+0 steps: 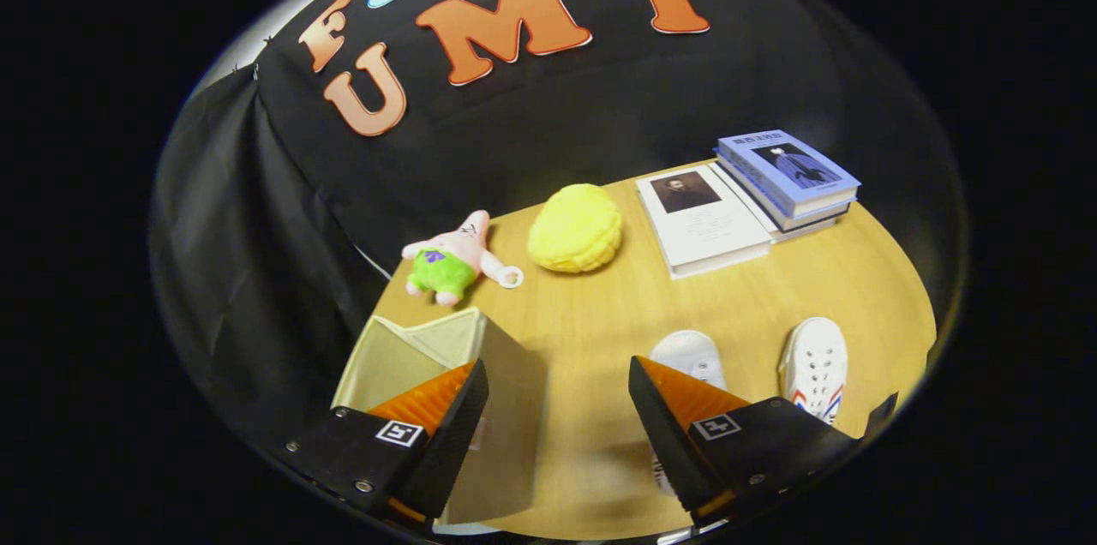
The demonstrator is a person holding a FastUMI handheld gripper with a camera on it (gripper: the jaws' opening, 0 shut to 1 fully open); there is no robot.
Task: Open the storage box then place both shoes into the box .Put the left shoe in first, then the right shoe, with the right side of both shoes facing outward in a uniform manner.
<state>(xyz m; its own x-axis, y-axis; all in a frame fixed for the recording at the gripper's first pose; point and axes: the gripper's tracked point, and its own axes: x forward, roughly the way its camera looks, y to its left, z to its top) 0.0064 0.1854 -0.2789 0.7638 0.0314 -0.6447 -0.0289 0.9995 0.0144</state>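
My gripper is open above the wooden table, with nothing between its fingers. Under the left finger stands a beige fabric storage box, its top open and its inside partly hidden by that finger. Two white shoes lie toes away from me by the right finger. One shoe is half covered by that finger. The other shoe, with red and blue stripes on its side, lies further right and is free.
Beyond the fingers lie a pink and green plush star toy, a yellow round plush, a white book and a stack of blue books at the table's far right. Black cloth walls close in behind and left.
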